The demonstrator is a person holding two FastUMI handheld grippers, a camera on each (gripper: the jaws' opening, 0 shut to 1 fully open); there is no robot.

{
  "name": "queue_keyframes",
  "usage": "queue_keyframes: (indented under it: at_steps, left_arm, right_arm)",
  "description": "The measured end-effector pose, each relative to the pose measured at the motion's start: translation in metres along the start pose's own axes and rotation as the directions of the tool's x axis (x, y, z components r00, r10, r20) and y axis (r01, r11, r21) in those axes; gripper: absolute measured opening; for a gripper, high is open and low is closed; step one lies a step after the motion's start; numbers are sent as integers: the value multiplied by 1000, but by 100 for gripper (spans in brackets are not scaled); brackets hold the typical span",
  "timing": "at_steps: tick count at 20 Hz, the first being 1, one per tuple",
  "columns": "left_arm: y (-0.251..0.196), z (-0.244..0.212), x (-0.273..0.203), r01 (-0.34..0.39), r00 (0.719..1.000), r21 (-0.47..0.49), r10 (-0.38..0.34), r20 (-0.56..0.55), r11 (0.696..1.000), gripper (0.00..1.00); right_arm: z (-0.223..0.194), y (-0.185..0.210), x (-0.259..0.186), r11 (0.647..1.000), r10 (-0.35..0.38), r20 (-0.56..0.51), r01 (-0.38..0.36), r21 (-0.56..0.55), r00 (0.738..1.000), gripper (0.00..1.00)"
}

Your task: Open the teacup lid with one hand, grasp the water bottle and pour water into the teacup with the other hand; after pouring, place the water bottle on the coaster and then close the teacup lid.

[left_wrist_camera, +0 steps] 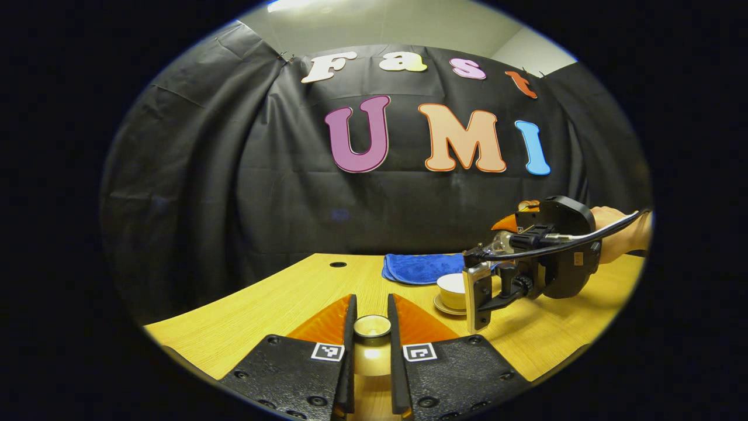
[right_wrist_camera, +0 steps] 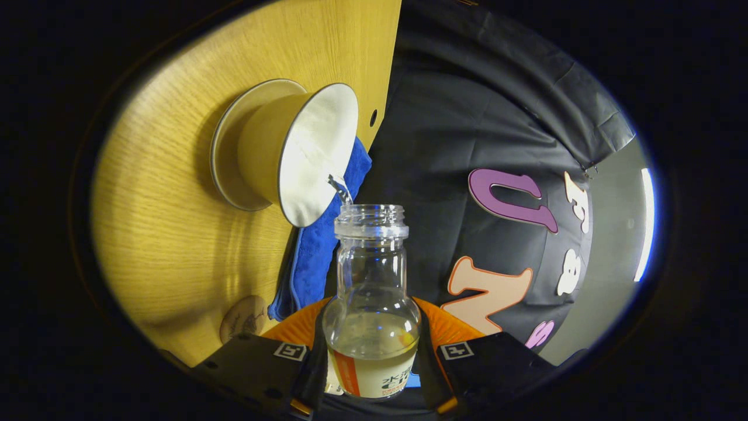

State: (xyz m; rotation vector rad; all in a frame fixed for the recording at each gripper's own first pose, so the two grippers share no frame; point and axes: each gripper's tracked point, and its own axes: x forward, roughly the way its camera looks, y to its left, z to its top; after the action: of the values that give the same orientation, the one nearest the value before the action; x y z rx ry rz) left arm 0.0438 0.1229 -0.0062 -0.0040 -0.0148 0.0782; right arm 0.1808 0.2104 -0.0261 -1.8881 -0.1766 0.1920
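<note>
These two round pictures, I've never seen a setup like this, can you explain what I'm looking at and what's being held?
A person holds a two-finger gripper in each hand, and each gripper carries a fisheye camera looking along its own fingers. In the left gripper view, the left gripper is shut on the teacup lid, held above the wooden table. Farther off, that view shows the right gripper and the hand holding it, over the teacup on its saucer, with a blue cloth behind. The right gripper view is turned sideways because that gripper is tipped: it grips a water bottle and water runs into the teacup. A round coaster lies nearby.
</note>
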Motion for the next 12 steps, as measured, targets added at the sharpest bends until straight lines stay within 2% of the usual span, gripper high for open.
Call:
queue_keyframes:
  at_steps: [5, 12]
  left_arm:
    - [0, 0, -1, 0, 1000, 0, 0, 0, 1000, 22]
    - [0, 1, -2, 0, 1000, 0, 0, 0, 1000, 22]
  right_arm:
    - [9, -8, 1, 993, -13, 37, 17, -119, 999, 67]
    - [15, -17, 1, 980, -17, 58, 28, -196, 998, 67]
